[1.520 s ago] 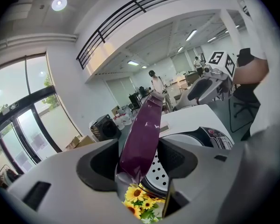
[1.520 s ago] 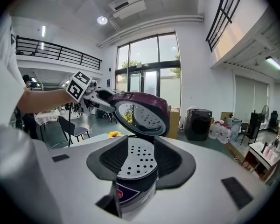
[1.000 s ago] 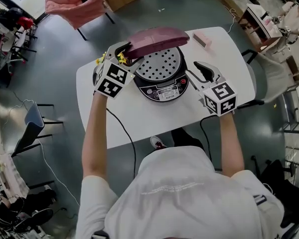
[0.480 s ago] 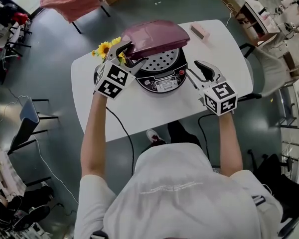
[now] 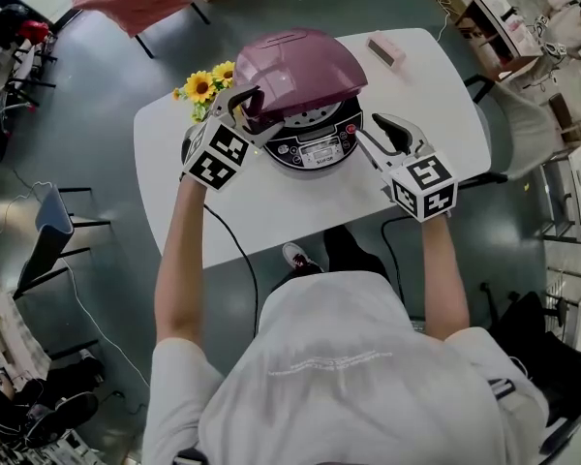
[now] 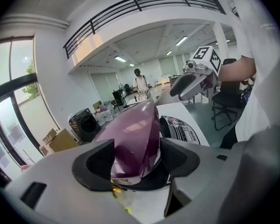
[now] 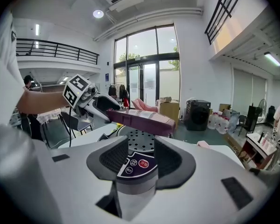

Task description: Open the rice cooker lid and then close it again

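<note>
Lid swung down, now nearly shut over rice cooker. Your left gripper sank with it, jaws spread wider.

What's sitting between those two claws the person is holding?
The rice cooker, its purple lid partly raised, sits between the left claw and right claw; the head view shows it.

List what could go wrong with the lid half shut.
The left gripper straddles the edge of the purple lid with open jaws; its lower jaw could get pinched against the rice cooker body. The sunflowers beside that gripper could be knocked. The right gripper is open beside the cooker, not bracing it, so it might slide.
</note>
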